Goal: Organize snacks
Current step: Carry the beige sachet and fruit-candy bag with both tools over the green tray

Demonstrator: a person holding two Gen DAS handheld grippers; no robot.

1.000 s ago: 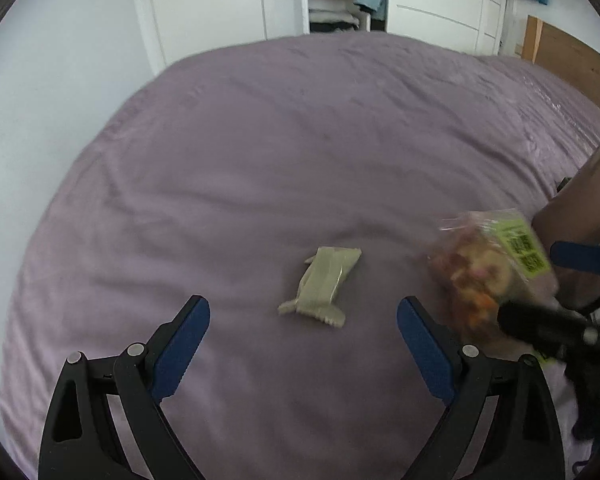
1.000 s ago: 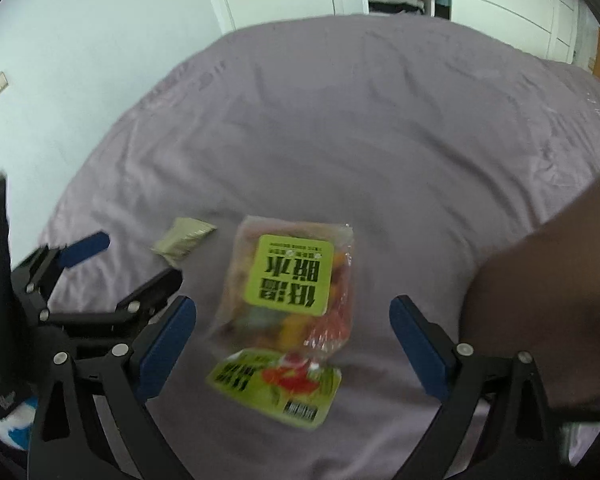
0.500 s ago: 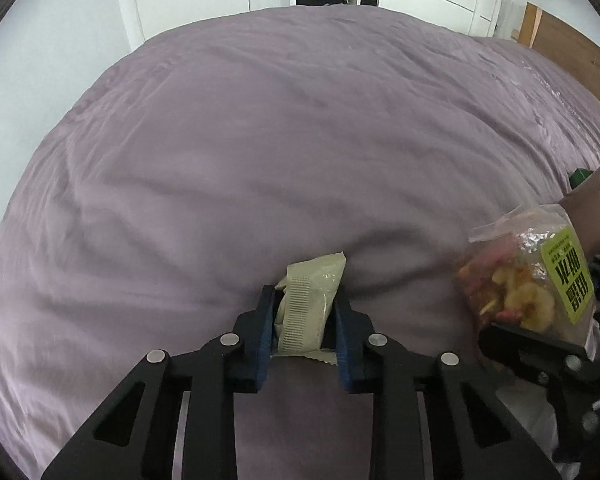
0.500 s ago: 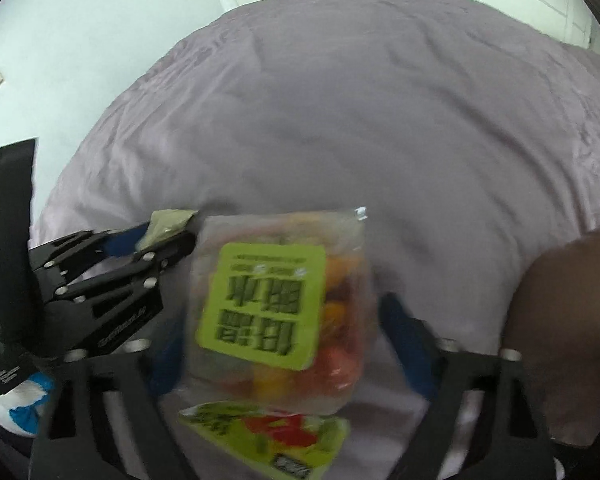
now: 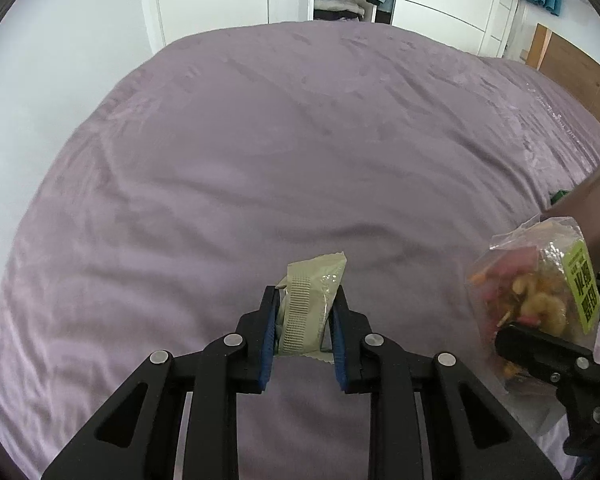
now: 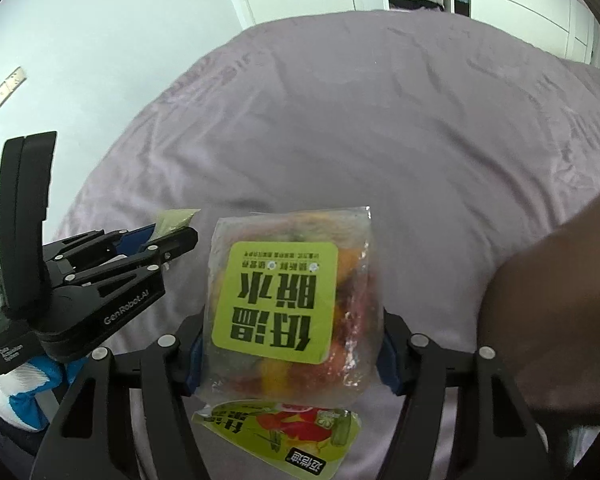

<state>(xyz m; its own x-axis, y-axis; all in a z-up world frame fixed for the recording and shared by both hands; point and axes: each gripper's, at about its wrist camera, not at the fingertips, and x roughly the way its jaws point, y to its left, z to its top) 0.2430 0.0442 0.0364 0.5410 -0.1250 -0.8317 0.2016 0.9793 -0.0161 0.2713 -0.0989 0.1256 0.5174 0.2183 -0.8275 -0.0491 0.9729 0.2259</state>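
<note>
My left gripper (image 5: 303, 330) is clamped on the pale green packet (image 5: 310, 304), pads on both long sides. A second ago its jaws stood wide with that packet lying flat on the purple bedspread (image 5: 260, 160) between them; now the packet stands up in the grip, its far end clear of the cloth. I judge the pick-up secure. At the right edge of this view the clear bag of dried fruit (image 5: 534, 280) hangs in my other tool, only one black finger of which shows. Whether the packet's near end touches the bedspread I cannot tell.

In the right wrist view, my right gripper (image 6: 290, 354) grasps the clear bag (image 6: 292, 304) across its width, the lime label facing the lens with its print upside down. Its jaws have just been closing from their widest, and the bag, which lay on the bed a second ago, now sits between the pads and hides most of them. Under it, at the near edge, a second green snack pouch (image 6: 280, 436) lies on the bedspread, partly covered. The left gripper (image 6: 172, 232) shows at left with a corner of the pale packet (image 6: 176, 216) poking out. A dark forearm (image 6: 560, 320) fills the right side.

Both snacks appear in hand. No bin, tray or other destination is visible in either view, so placement cannot be assessed.
</note>
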